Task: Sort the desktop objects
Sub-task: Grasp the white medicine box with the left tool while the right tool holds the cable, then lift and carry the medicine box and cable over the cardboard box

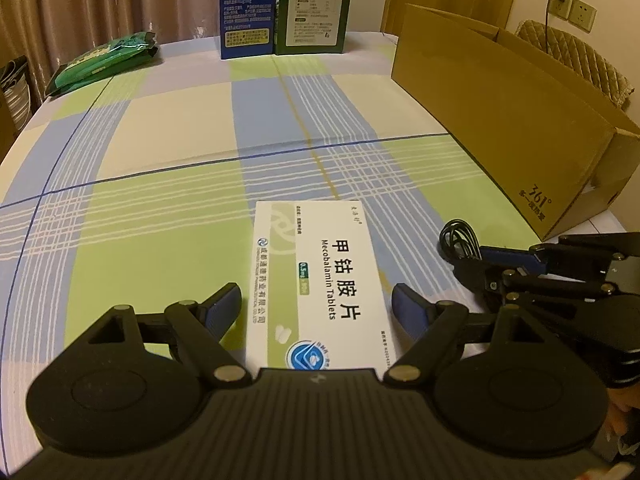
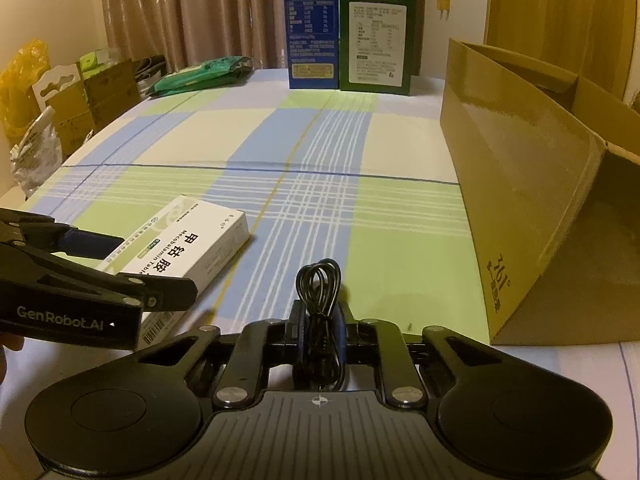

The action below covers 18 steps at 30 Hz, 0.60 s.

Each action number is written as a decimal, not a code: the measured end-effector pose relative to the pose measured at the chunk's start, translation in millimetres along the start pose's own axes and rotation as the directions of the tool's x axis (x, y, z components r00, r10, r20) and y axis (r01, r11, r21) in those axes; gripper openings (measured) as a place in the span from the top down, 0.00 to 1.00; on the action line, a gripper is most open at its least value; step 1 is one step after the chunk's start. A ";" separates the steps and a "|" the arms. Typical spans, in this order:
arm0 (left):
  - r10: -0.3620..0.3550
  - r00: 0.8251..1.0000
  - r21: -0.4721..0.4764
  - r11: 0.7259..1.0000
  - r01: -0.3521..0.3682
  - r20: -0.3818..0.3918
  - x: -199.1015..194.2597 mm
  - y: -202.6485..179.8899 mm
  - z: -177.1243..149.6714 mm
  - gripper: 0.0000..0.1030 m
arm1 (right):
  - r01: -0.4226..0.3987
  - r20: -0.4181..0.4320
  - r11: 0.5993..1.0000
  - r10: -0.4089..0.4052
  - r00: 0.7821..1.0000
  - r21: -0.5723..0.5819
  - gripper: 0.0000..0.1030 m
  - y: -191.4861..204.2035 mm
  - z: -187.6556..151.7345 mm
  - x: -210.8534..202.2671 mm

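Observation:
A white medicine box (image 1: 320, 276) printed "Mecobalamin Tablets" lies flat on the checked tablecloth (image 1: 160, 160). My left gripper (image 1: 314, 300) straddles it, one blue pad along each long side; a sliver of cloth shows beside the left pad, so the jaws stand open. In the right wrist view the same box (image 2: 208, 236) lies at the left under the left gripper (image 2: 156, 266). My right gripper (image 2: 320, 308) is shut on a coiled black cable (image 2: 320, 280), whose loop sticks out ahead of the fingertips. From the left wrist view, the right gripper (image 1: 464, 258) and cable (image 1: 460, 236) sit just right of the box.
An open brown cardboard box (image 1: 500, 120) (image 2: 520, 200) stands along the table's right side. A blue carton (image 1: 246, 8) and a green carton (image 1: 316, 8) stand upright at the far edge, with a green packet (image 1: 104, 60) at the far left. Boxes and bags (image 2: 60, 100) are piled beyond the left edge.

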<state>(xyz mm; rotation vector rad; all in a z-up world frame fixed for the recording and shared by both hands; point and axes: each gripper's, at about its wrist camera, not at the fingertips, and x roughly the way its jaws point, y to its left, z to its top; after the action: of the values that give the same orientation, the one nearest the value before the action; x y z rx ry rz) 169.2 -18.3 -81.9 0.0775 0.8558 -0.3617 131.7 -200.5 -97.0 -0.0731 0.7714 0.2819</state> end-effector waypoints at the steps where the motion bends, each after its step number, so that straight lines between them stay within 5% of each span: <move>1: -0.001 1.000 0.002 1.000 0.001 -0.001 0.7 -0.6 0.6 0.23 | 0.002 0.000 1.000 -0.002 1.000 0.003 0.90 -0.1 -0.1 -0.4; 12: 0.005 1.000 0.000 1.000 -0.005 -0.011 7.6 -0.4 3.3 0.24 | 0.014 0.002 0.998 -0.014 1.000 0.059 0.90 -8.9 1.0 -3.3; 18: 0.018 1.000 -0.008 1.000 -0.018 -0.015 9.0 0.1 3.2 0.33 | 0.013 0.001 0.998 -0.013 1.000 0.062 0.90 -9.7 1.7 -2.9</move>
<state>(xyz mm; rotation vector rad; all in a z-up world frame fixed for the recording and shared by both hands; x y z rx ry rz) 176.9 -21.4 -86.6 0.0803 0.8711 -0.3415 133.5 -210.2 -94.1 -0.0197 0.7769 0.2452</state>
